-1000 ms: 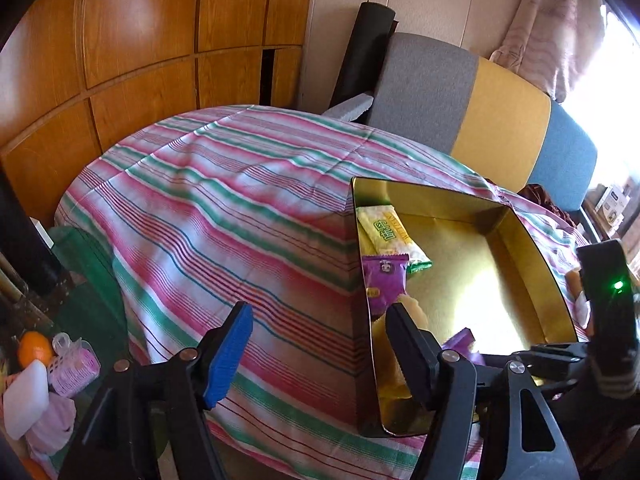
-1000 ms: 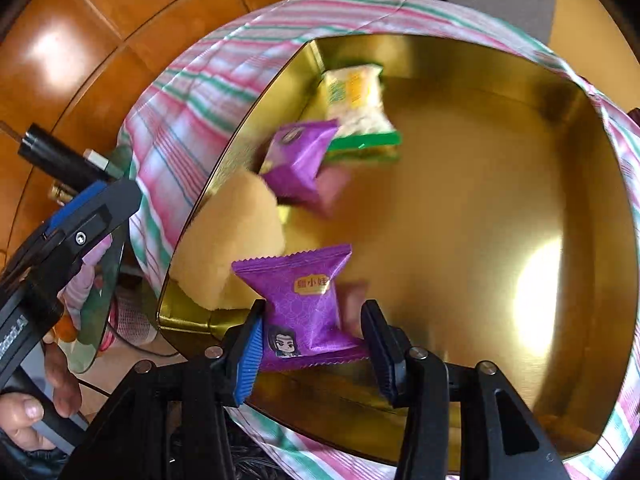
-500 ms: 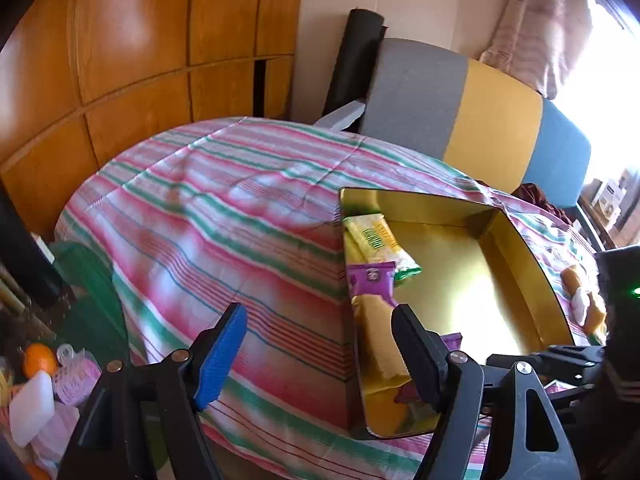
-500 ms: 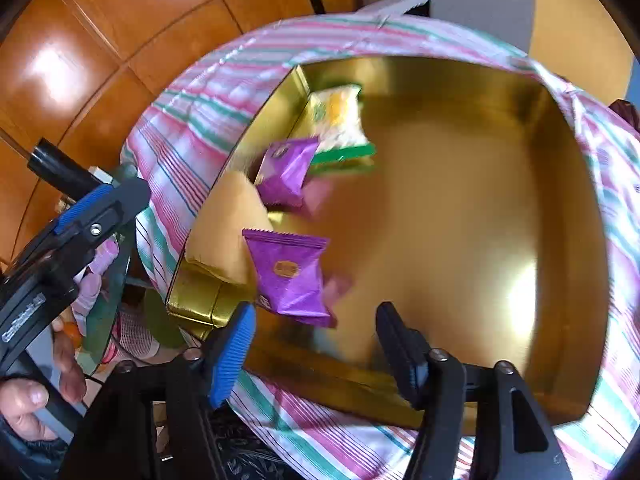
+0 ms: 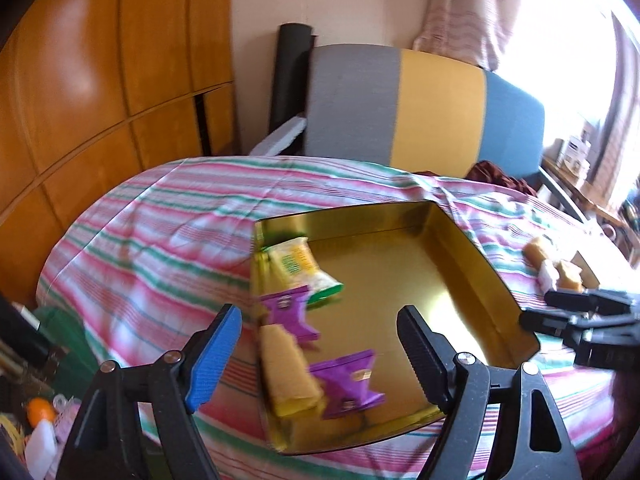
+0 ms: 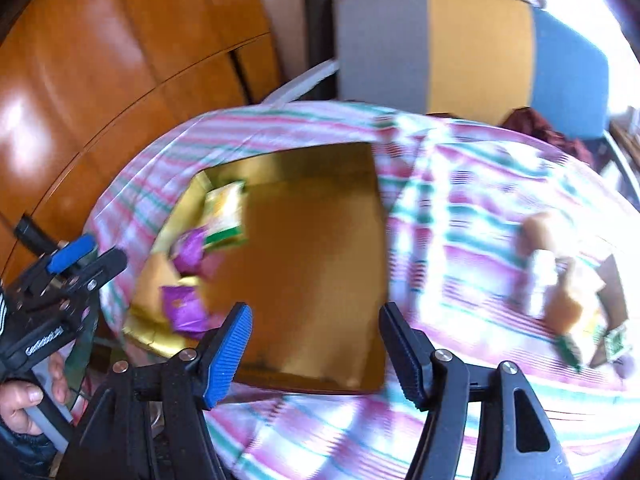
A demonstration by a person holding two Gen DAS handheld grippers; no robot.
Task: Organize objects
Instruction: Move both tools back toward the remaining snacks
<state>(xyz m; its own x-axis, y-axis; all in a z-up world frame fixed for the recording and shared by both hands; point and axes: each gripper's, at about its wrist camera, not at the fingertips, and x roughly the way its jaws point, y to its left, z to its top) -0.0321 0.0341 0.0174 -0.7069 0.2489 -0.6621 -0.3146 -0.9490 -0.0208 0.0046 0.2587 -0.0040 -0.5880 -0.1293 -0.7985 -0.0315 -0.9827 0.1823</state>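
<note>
A gold tin tray lies on the striped cloth. Along its left side lie a yellow-green packet, a purple packet, a yellow cake and a second purple packet. My left gripper hovers over the tray's near left part, its jaws opening and nothing between them. My right gripper hangs above the tray's near edge, jaws also opening and empty. Several loose snacks lie on the cloth to the right of the tray, blurred.
A chair with a grey, yellow and blue back stands behind the table. Wooden cabinets fill the left. Low at the left, off the table's edge, are a white bottle and an orange ball. A hand holds the left gripper.
The right gripper let go of the purple packet, which now lies in the tray, then drew back, rose and swung right. The left gripper pulled back and upward, and its jaws widened.
</note>
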